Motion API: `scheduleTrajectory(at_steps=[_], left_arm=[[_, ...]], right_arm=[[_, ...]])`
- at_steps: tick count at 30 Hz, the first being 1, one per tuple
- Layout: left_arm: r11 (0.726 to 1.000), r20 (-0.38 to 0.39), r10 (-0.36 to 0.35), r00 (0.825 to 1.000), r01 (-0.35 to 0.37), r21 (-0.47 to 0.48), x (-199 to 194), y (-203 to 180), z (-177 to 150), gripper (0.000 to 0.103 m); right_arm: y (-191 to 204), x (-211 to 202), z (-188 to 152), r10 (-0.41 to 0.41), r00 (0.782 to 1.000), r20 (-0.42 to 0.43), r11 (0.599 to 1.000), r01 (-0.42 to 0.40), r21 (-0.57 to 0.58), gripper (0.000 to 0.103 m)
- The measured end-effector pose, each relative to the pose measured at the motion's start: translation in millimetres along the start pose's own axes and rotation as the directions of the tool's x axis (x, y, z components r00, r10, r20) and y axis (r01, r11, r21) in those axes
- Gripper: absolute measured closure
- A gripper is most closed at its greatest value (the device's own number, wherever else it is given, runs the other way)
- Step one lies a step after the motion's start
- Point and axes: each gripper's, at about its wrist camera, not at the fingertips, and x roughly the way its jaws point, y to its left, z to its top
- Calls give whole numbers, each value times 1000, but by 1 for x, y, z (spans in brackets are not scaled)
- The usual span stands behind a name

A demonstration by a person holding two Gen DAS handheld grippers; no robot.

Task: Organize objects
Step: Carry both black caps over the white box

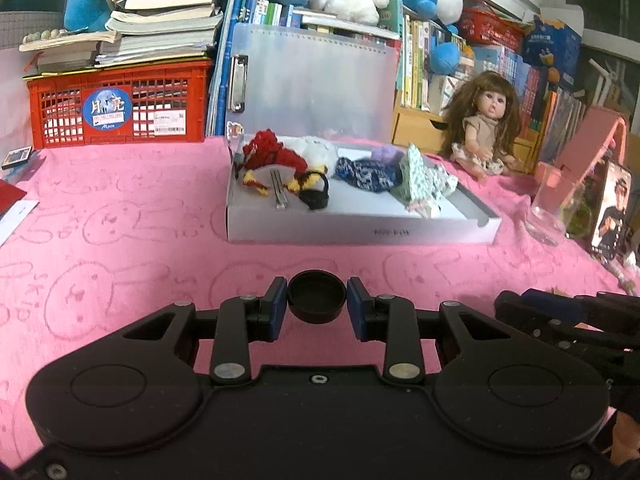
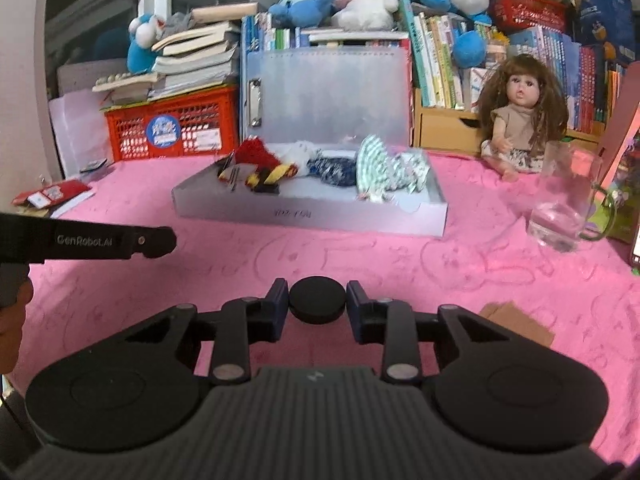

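Black caps sit between the fingers of both your grippers. Your left gripper (image 1: 317, 303) pinches an open-side-up black cap (image 1: 317, 300) just above the near part of the pink tablecloth (image 1: 120, 248). Your right gripper (image 2: 317, 305) clamps a black disc-shaped lid (image 2: 317, 303), flat side up, over the same near stretch of cloth. Beyond them, mid-table, lies the shallow white tray (image 1: 360, 232); inside it rest a red knitted toy (image 1: 272, 154), a metal clip (image 1: 279, 192), another black cap (image 1: 315, 196), a blue knitted piece (image 1: 366, 172) and a green patterned cloth (image 1: 416, 176). A glass mug (image 2: 564, 208) stands towards the right edge. At the far edge stand a red crate (image 1: 120, 104) and a doll (image 1: 486, 128).
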Motion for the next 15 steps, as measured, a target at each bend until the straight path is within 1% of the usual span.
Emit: scheduleTrajectory(at_steps=[8,15], left_arm=[[1000,24,12,1000,-12,-6,14,1,28,72],[1000,28,26,999,-25,-19,31,5,51,72]], right_arm=[[-15,12,34,-24,999,32,998,22,62,67],[-31,29,58,-49,998,32,994,45,99,67]])
